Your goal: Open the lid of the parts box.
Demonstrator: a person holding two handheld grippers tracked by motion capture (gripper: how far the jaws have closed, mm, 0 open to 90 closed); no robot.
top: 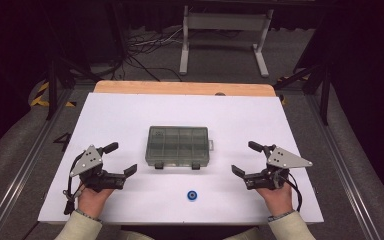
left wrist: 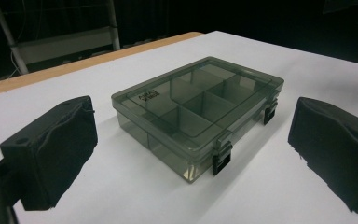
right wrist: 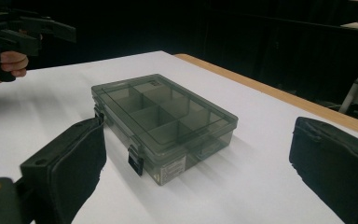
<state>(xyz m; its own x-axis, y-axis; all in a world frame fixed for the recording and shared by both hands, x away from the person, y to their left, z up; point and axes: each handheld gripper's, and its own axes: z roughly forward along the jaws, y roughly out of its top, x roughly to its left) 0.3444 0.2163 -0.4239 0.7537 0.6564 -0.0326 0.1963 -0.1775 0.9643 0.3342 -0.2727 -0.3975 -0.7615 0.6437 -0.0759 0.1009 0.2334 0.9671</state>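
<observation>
We hold left gripper point(top: 122, 159) at 8 o'clock and right gripper point(top: 243, 158) at 4 o'clock of the closed compartment box point(top: 178, 146), mid-table; both spread wide, empty. Approach step, probably; next we'd likely reach its two front latches point(left wrist: 221, 158). Blue ring point(top: 192, 195) sits at 6.

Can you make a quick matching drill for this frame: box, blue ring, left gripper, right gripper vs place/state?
Things:
1. box
2. blue ring
3. left gripper
4. right gripper

Places/states:
A. open, at the table's right side
B. lid shut, two black latches facing the person, mid-table
C. open, at the table's left side
D. lying alone on the table near the person's edge

Pairs: 1-B, 2-D, 3-C, 4-A
</observation>
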